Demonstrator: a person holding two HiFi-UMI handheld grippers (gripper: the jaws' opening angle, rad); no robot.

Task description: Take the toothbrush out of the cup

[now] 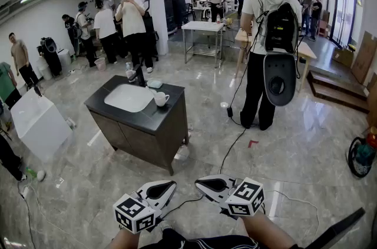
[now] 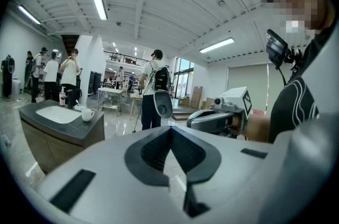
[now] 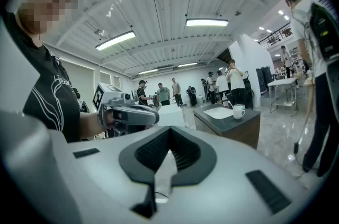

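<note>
A white cup (image 1: pixel 160 99) stands on the dark vanity top (image 1: pixel 171 112), to the right of the white basin (image 1: pixel 128 97). In the right gripper view a thin handle, likely the toothbrush (image 3: pixel 230 106), leans out of the cup (image 3: pixel 239 111); it is too small to make out in the head view. Both grippers are held low near my body, far from the vanity, tips pointing at each other. My left gripper (image 1: pixel 171 186) and right gripper (image 1: pixel 200 183) are both shut and hold nothing. Each shows in the other's view: the right gripper (image 2: pixel 212 118) and the left gripper (image 3: pixel 132 114).
A person with a backpack (image 1: pixel 268 36) stands to the right of the vanity, and a black cable (image 1: pixel 232 145) trails over the marble floor. A white box (image 1: pixel 35 121) sits at the left. A metal table (image 1: pixel 203 36) and several people stand behind.
</note>
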